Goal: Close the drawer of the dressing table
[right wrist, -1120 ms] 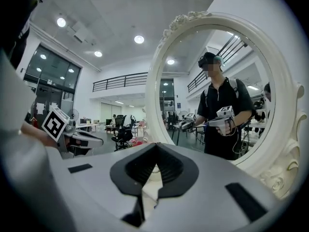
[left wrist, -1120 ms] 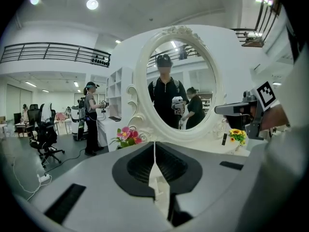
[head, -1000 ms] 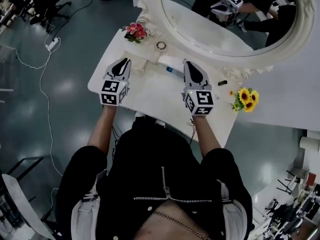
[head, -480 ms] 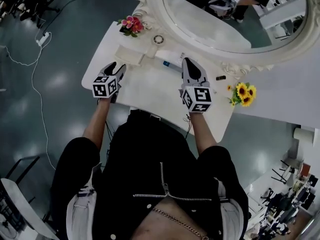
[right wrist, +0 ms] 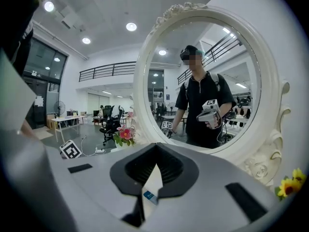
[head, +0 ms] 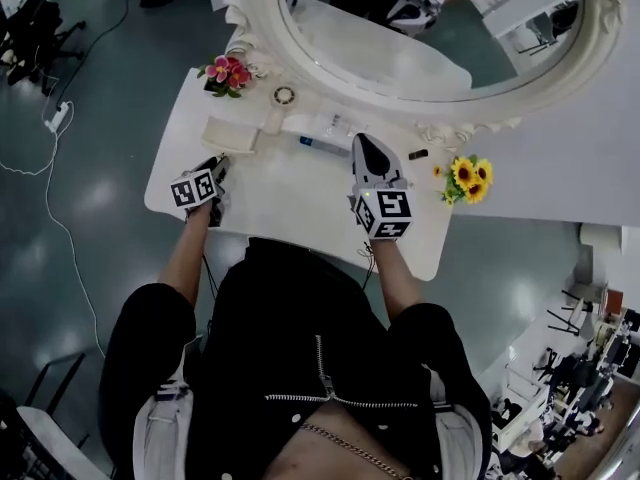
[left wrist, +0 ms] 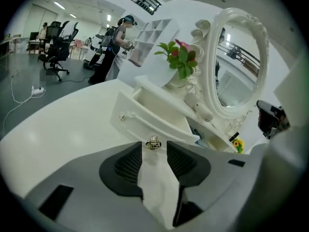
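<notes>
On the white dressing table [head: 290, 193] a small white drawer [head: 228, 134] stands pulled out at the back left, under the oval mirror [head: 400, 28]. In the left gripper view the drawer [left wrist: 145, 110] lies just ahead, and a small gold knob [left wrist: 153, 142] sits right at the fingertips. My left gripper [head: 218, 163] [left wrist: 154, 146] is low at the table's left front; its jaws are closing, a gap remains, and the pads do not press on the knob. My right gripper [head: 362, 143] [right wrist: 155, 149] hovers over the table's middle, shut and holding nothing.
Pink flowers [head: 226, 71] stand at the back left corner and sunflowers [head: 462, 178] at the right. A blue-and-white tube [head: 320, 145], a small ring-shaped item [head: 284, 95] and a small dark item [head: 418, 154] lie along the mirror's base. Cables run over the floor at left.
My left gripper has dropped from above the tabletop to its left front edge and rolled, and its jaws have come apart. The right gripper has shifted only slightly.
</notes>
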Demonstrator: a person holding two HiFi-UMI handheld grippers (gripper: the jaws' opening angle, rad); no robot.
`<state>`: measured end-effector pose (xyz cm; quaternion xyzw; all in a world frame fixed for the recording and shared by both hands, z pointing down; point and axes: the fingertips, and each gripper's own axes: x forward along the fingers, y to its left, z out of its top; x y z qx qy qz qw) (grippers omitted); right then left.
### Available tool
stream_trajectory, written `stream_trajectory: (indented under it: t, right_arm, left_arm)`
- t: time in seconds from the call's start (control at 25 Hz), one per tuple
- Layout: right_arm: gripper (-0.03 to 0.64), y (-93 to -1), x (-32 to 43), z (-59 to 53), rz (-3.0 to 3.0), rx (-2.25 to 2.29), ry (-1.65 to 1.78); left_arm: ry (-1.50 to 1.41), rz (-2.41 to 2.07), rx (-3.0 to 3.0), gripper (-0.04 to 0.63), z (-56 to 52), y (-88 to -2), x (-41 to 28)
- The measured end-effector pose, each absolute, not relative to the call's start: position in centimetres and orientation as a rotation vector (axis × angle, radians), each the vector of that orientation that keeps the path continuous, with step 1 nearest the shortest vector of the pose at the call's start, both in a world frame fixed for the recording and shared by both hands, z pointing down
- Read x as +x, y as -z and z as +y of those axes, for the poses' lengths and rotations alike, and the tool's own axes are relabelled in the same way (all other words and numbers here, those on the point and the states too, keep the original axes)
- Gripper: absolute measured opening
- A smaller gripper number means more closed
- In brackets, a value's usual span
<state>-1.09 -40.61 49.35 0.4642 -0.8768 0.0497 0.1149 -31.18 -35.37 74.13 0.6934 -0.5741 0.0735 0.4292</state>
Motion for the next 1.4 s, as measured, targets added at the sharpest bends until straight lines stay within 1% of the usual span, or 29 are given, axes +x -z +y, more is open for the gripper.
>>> stream_trajectory:
  t: [0.12, 0.24, 0.48, 0.76, 1.4]
  right_arm:
    - [0.006, -49.3, 0.0, -40.7, -2.547, 1.399, -0.149]
    - [0.006, -49.5, 0.9, -40.7, -2.528, 1.430, -0.161]
    - [0.006, -49.5, 1.3, -40.7, -2.514, 1.451, -0.168]
    - [0.006, -49.3, 1.2, -40.7, -2.514, 1.455, -0.165]
    - [0.006, -49.3, 3.1, -40.6, -2.464, 1.540, -0.181]
  left_arm:
    - [-0.173, -1.398, 1.711, 0.151, -36.2, -75.1, -30.8]
    - [-0.198, -1.383, 1.735, 0.110, -36.5, -75.2, -30.5]
    - [-0.294, -1.392, 1.788, 0.107, -36.5, -75.0, -30.3]
    - [-0.291, -1.420, 1.829, 0.107, -37.5, -73.7, -30.7]
    - [-0.374, -1.391, 1.844, 0.107, -41.1, -74.5, -30.3]
